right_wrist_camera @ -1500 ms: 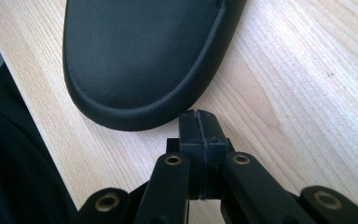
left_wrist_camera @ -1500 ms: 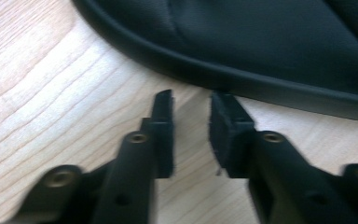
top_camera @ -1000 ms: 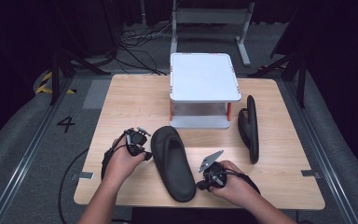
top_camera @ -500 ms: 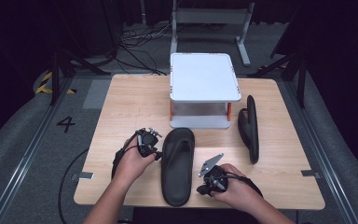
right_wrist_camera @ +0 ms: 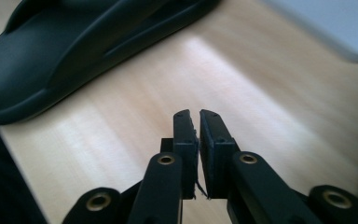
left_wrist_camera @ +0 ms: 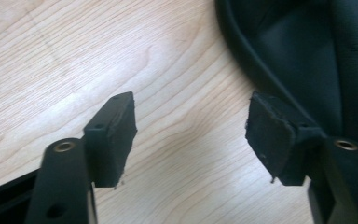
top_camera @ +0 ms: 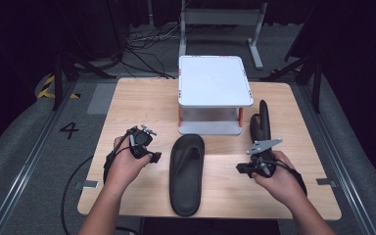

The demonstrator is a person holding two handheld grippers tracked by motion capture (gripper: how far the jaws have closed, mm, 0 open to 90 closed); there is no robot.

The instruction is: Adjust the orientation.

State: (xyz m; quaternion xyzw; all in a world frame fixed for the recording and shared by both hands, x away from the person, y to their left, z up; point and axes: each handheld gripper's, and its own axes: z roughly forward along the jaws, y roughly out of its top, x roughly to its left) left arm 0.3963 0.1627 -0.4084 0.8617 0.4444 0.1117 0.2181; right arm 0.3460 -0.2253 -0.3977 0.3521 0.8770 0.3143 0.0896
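A black flip-flop (top_camera: 187, 174) lies sole-down in the middle of the table, toe toward the white stand. My left gripper (top_camera: 154, 157) hovers just left of it. Its jaws have just been opening and stand open over bare wood (left_wrist_camera: 191, 135), with the flip-flop's rim (left_wrist_camera: 307, 56) beside one pad. My right gripper (top_camera: 240, 169) sits to the flip-flop's right, apart from it. Its jaws have just been opening to a thin slit (right_wrist_camera: 196, 126) with nothing between them; the flip-flop (right_wrist_camera: 74, 42) lies beyond them. A second black flip-flop (top_camera: 262, 122) stands on its edge at the right.
A white two-level stand (top_camera: 214, 81) with orange posts occupies the back middle of the wooden table (top_camera: 127, 107). Bare wood lies on the left side and along the front right. Cables trail from each gripper over the table's front edge.
The middle flip-flop has swung from a slant to lie straight, toe toward the stand. My left gripper has let go of it and opened. My right hand has moved right, away from it.
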